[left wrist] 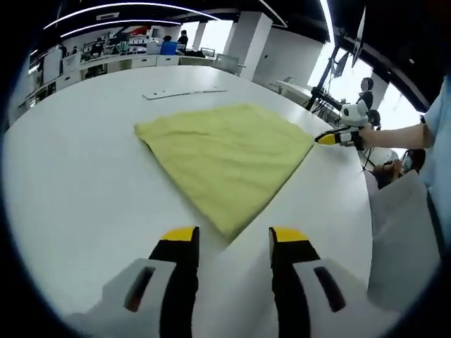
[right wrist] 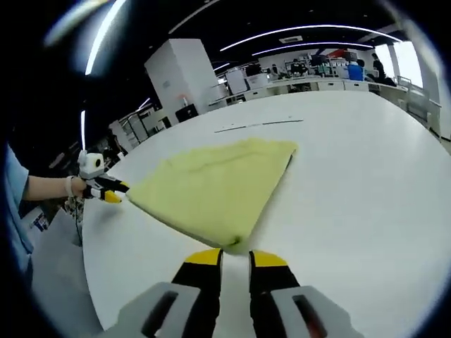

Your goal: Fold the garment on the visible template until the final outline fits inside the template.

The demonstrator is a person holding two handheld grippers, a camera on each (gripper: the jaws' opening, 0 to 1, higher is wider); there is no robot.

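A yellow garment, folded into a rough triangle, lies flat on the white round table. My left gripper is open, and the garment's near corner lies just ahead of the gap between its yellow tips. In the right gripper view the garment points its near corner at my right gripper, whose jaws stand almost together just short of the cloth. The right gripper also shows at the garment's right corner, and the left gripper at its left corner.
Thin grey strip marks lie on the table beyond the garment, and the strip marks show again past its far edge. A person's arm reaches in at the table's edge. Desks and a white pillar stand behind.
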